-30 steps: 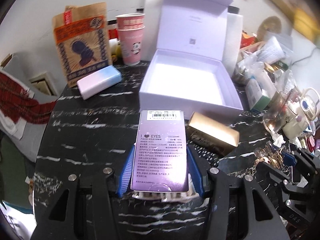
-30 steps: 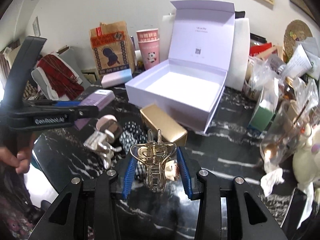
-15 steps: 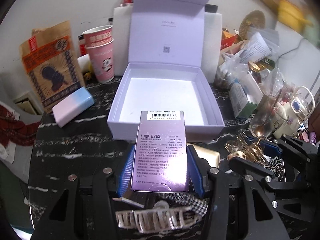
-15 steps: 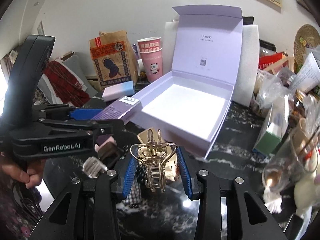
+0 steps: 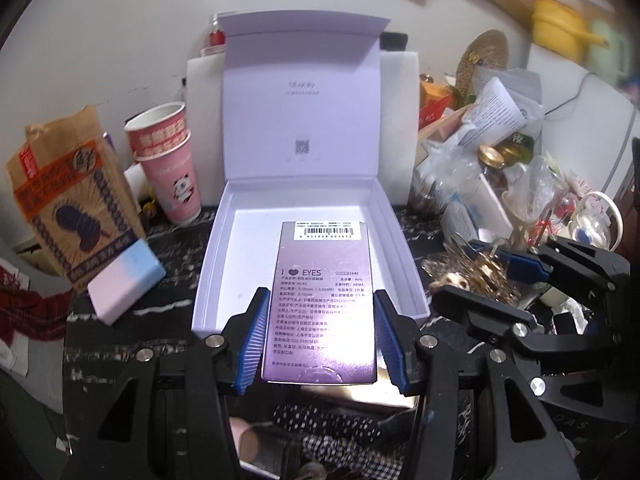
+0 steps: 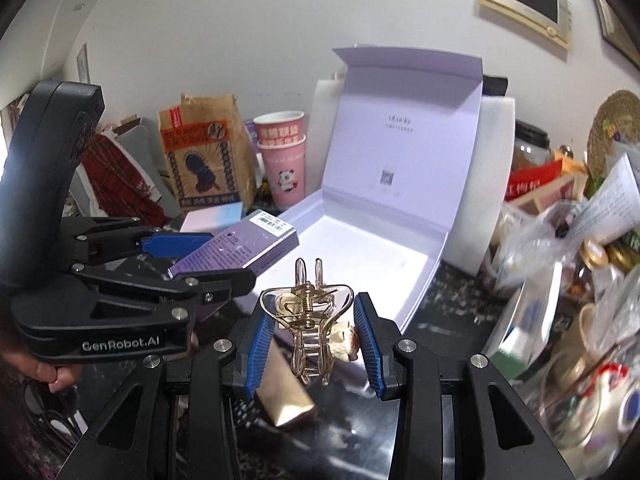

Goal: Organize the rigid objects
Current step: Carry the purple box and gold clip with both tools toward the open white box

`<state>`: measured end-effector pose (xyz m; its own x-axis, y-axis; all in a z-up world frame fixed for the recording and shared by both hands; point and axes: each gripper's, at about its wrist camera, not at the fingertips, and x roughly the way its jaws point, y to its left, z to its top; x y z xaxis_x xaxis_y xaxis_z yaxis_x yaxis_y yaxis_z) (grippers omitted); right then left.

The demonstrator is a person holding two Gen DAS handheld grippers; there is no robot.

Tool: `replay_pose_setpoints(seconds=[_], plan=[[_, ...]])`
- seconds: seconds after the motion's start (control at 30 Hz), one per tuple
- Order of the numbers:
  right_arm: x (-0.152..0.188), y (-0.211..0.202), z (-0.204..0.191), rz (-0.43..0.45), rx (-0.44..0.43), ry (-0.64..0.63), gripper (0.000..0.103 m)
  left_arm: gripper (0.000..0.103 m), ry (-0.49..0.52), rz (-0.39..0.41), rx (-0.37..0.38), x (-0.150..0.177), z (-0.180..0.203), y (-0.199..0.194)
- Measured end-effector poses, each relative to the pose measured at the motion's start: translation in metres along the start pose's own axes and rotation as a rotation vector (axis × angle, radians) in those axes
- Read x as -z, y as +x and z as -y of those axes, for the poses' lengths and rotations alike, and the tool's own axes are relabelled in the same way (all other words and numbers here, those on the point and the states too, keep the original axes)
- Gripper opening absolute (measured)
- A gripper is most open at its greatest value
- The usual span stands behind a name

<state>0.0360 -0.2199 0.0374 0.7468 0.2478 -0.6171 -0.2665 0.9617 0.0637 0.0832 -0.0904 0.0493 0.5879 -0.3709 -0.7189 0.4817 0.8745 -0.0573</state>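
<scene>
- Left wrist view: left gripper (image 5: 320, 336) clamped on the flat purple printed carton (image 5: 323, 300); long axis runs straight ahead, far end already over the open lilac hinged-lid box (image 5: 400, 240).
- Same view: right gripper (image 5: 476, 270) sits off to the right, beside the box wall.
- Right wrist view: right gripper (image 6: 316, 340) pinches the clear gold-spring hair claw (image 6: 308, 324); box lies ahead. Left looks nearer the drop.
</scene>
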Motion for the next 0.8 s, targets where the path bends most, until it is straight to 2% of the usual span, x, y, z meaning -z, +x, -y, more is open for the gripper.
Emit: replay_pose_setpoints(seconds=[0.5,0.8], plan=[[-0.046,0.014,0.027,0.039,0.019,-0.026,0.040,0.051,0.040,0.066,0.038,-0.056,-0.004,0.015],[-0.068,0.036,0.044,0.037,0.034,-0.049,0.040,0.051,0.067,0.077,0.000,-0.082,-0.013,0.037]])
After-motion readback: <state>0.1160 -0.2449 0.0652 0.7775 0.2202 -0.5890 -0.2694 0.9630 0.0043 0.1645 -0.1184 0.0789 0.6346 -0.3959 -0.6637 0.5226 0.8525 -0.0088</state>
